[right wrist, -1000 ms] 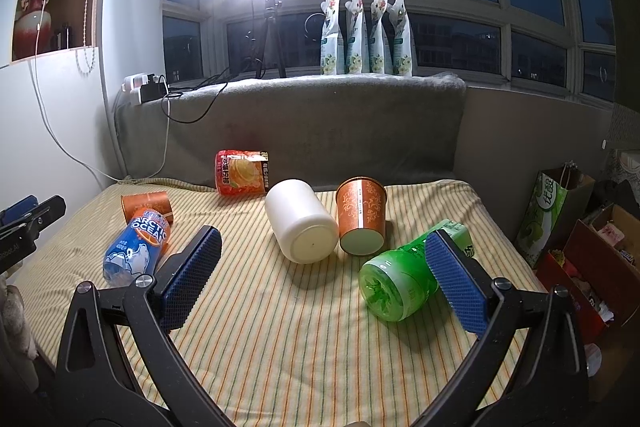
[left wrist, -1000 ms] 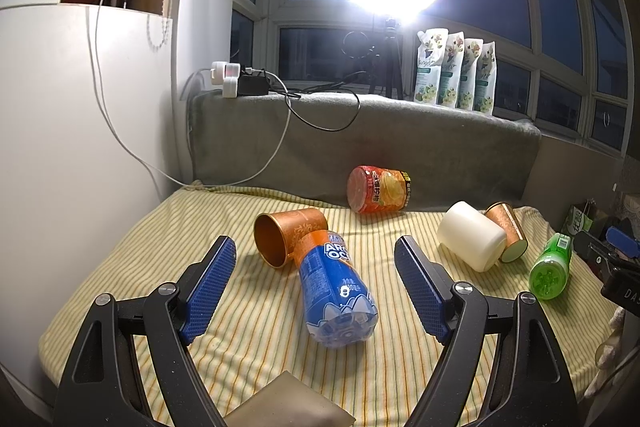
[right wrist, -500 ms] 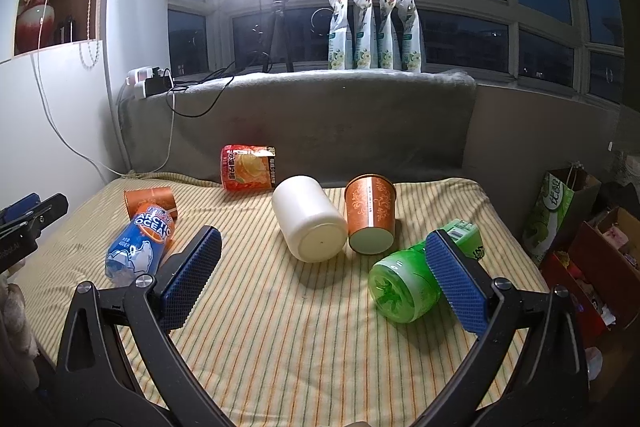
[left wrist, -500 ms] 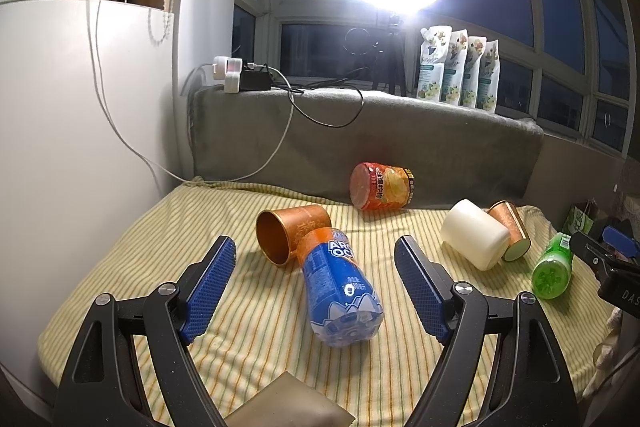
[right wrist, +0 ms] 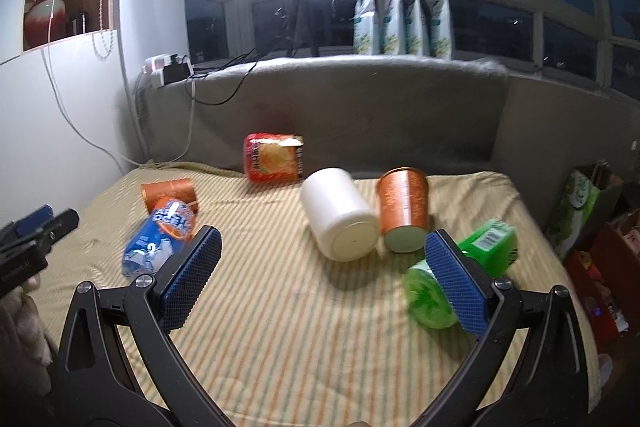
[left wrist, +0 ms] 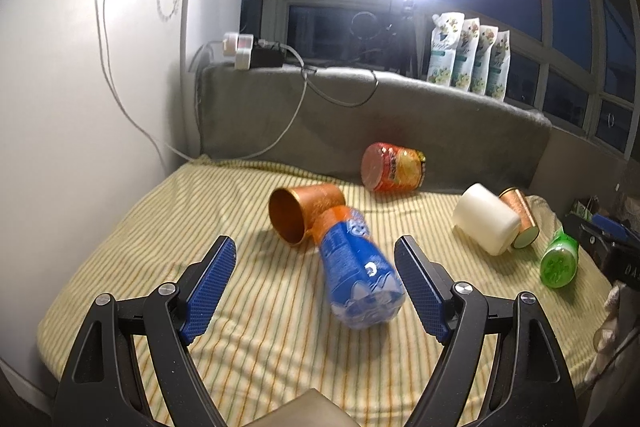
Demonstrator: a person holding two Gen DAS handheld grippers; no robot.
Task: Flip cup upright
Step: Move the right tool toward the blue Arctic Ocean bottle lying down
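Observation:
A copper cup lies on its side on the striped bed, mouth toward me, touching a blue bottle; it also shows in the right wrist view. A second copper cup lies tilted with its base toward me beside a white cup on its side; both show in the left wrist view, copper and white. My left gripper is open, with the blue bottle between its fingers. My right gripper is open and empty, short of the white cup.
A green bottle lies by my right finger. A red snack can lies at the grey backrest. A white cabinet stands left. Boxes and bags stand on the floor right of the bed.
Both grippers have moved slightly forward and higher over the bed; the objects appear a little lower in view. Nothing was grasped.

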